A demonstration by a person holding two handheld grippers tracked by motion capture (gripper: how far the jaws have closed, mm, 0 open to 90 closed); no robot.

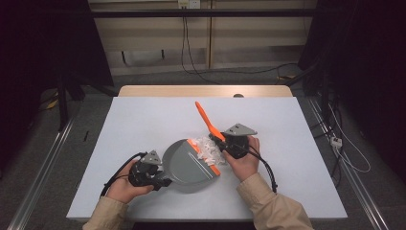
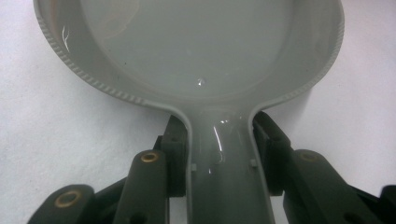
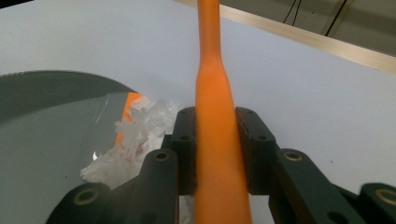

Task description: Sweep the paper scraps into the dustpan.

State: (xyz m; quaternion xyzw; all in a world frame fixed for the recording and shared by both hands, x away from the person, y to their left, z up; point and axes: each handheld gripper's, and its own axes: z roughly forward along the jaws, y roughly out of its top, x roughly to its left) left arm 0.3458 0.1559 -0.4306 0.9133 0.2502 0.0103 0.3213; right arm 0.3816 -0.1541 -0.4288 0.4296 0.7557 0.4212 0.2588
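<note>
Dustpan (image 1: 184, 165) is grey, round-bodied, orange-lipped, with white paper scraps (image 1: 209, 148) at its edge.

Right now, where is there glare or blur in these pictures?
Left gripper view: small glare spots on the glossy dustpan and its handle. Right gripper view: the orange brush handle is soft, too close for focus. High view: evenly lit table, dark room around it.

This looks like a lab recording station. A white-covered table (image 1: 143, 120) stands between dark curtains (image 1: 48, 38), with metal floor rails (image 1: 43, 167). Loose cables (image 1: 239, 71) run past its far edge.
</note>
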